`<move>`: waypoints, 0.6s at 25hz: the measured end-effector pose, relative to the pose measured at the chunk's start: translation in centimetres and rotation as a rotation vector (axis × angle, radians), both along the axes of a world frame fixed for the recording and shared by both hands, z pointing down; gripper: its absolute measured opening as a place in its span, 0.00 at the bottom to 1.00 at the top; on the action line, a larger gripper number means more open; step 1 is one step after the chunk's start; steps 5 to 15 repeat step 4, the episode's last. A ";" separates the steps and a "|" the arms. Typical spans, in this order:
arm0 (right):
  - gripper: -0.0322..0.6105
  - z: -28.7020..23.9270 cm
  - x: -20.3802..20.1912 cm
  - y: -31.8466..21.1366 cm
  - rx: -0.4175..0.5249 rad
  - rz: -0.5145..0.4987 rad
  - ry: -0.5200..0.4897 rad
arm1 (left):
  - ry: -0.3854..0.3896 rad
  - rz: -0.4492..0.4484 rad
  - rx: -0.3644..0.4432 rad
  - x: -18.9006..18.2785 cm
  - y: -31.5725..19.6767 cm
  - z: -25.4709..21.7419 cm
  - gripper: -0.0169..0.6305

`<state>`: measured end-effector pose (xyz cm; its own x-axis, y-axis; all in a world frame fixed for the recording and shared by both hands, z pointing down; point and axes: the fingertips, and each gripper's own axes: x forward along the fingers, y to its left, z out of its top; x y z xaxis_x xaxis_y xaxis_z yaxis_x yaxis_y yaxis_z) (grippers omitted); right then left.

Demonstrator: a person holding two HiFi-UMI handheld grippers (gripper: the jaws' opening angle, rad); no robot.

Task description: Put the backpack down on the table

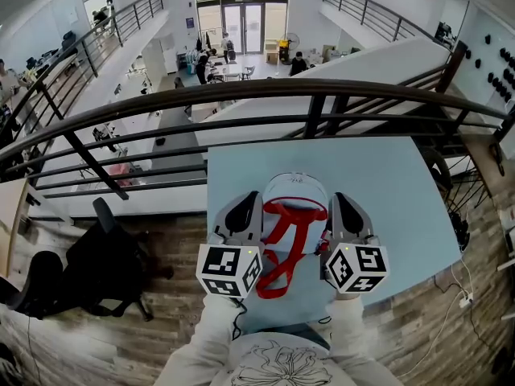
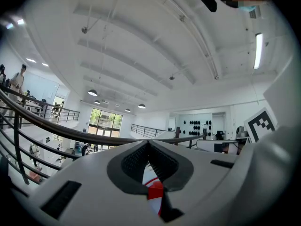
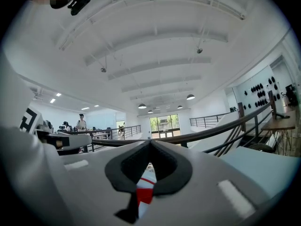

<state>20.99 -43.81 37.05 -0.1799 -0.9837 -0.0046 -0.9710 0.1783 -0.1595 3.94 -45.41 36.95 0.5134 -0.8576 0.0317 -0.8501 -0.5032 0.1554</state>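
A white backpack (image 1: 294, 190) with red straps (image 1: 291, 240) is over the light blue table (image 1: 402, 207), straps facing up, between my two grippers. I cannot tell whether it rests on the tabletop. My left gripper (image 1: 253, 198) is at its left side, and its jaws are shut with a piece of red strap (image 2: 155, 190) caught in the slit between them. At the right side, my right gripper (image 1: 339, 199) is shut the same way on a red strap (image 3: 145, 194). Both grippers point level toward the railing. The lower part of the bag is hidden behind the gripper bodies.
A dark metal railing (image 1: 241, 95) runs along the table's far edge, with an open drop to a lower floor behind it. A black office chair (image 1: 100, 260) stands left of the table. Cables (image 1: 463, 296) lie on the wooden floor at the right.
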 end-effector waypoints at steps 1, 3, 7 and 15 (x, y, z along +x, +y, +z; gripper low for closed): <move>0.07 0.1 0.1 0.0 -0.002 0.002 0.004 | -0.001 0.001 0.000 0.0 0.0 0.0 0.04; 0.07 0.2 0.2 0.1 -0.004 0.004 0.010 | -0.001 0.002 0.000 0.1 0.0 0.1 0.04; 0.07 0.2 0.2 0.1 -0.005 0.004 0.012 | -0.001 0.002 0.000 0.2 0.1 0.1 0.04; 0.07 0.2 0.2 0.1 -0.005 0.004 0.012 | -0.001 0.002 0.000 0.2 0.1 0.1 0.04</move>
